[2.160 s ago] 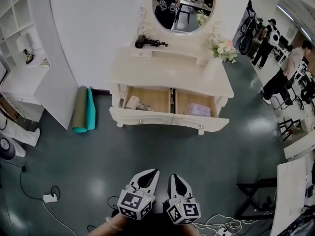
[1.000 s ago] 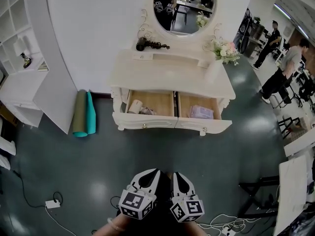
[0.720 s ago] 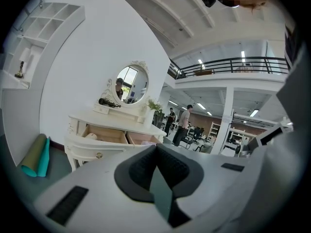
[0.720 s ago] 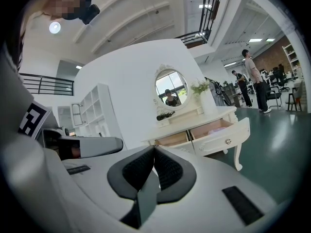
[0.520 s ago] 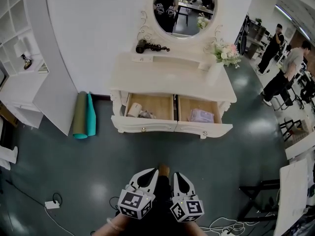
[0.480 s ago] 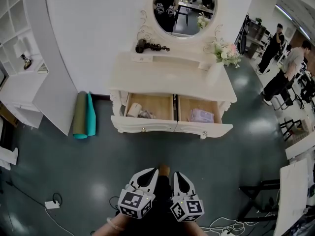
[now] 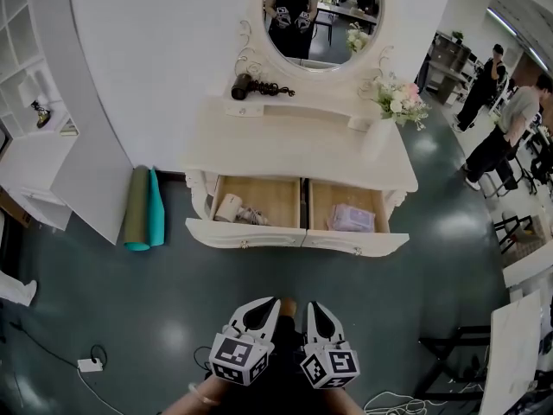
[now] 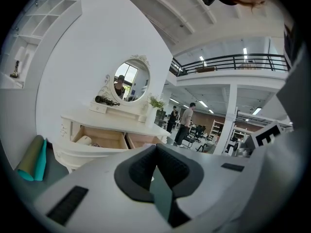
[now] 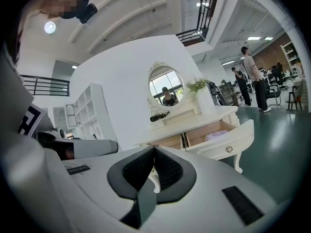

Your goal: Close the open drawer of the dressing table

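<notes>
The white dressing table [image 7: 298,137] with an oval mirror [image 7: 321,15] is set against the white wall [image 7: 155,41], well ahead of both tongs. Its left drawer [image 7: 242,234] and right drawer [image 7: 363,245], wood-lined, are pulled out beneath the front edge of the tabletop [image 7: 259,161]. The left tongs [image 7: 266,304] and right tongs [image 7: 313,308] are held side by side above the dark green floor [image 7: 130,318], each closed tip to tip on nothing.
</notes>
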The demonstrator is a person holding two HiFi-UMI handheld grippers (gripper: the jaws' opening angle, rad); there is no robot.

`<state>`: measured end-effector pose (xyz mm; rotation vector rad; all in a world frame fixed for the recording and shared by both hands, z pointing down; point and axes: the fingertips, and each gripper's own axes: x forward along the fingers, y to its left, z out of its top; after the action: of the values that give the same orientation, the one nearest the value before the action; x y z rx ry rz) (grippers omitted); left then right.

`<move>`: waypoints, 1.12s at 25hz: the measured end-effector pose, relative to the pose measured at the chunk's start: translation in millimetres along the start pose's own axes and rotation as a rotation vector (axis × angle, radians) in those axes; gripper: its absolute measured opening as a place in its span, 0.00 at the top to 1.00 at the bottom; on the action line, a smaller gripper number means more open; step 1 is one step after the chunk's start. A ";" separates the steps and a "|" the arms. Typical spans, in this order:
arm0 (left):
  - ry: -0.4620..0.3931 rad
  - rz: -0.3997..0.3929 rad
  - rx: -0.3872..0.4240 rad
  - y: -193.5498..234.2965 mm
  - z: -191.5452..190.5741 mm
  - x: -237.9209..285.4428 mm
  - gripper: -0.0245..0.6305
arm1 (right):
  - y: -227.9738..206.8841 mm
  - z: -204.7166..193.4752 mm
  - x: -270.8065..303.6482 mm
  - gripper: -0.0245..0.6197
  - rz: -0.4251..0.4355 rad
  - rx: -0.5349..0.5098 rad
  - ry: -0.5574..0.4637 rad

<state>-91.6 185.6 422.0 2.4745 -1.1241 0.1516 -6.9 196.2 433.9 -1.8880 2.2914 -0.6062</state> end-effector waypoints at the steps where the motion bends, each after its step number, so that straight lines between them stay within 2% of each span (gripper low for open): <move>1: 0.002 0.002 -0.001 2.5 2.6 6.5 0.92 | -3.7 3.8 7.0 0.96 0.001 -0.001 -0.002; 15: 0.006 -0.016 0.022 25.1 47.5 107.8 0.92 | -60.8 52.3 94.4 0.96 0.022 -0.012 -0.020; 28: 0.025 0.045 0.001 53.1 64.9 164.4 0.92 | -93.5 69.4 155.9 0.96 0.047 -0.002 0.017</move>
<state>-25.8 13.2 424.0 2.4423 -1.1706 0.1954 67.6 16.4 430.8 -1.8312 2.3398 -0.6168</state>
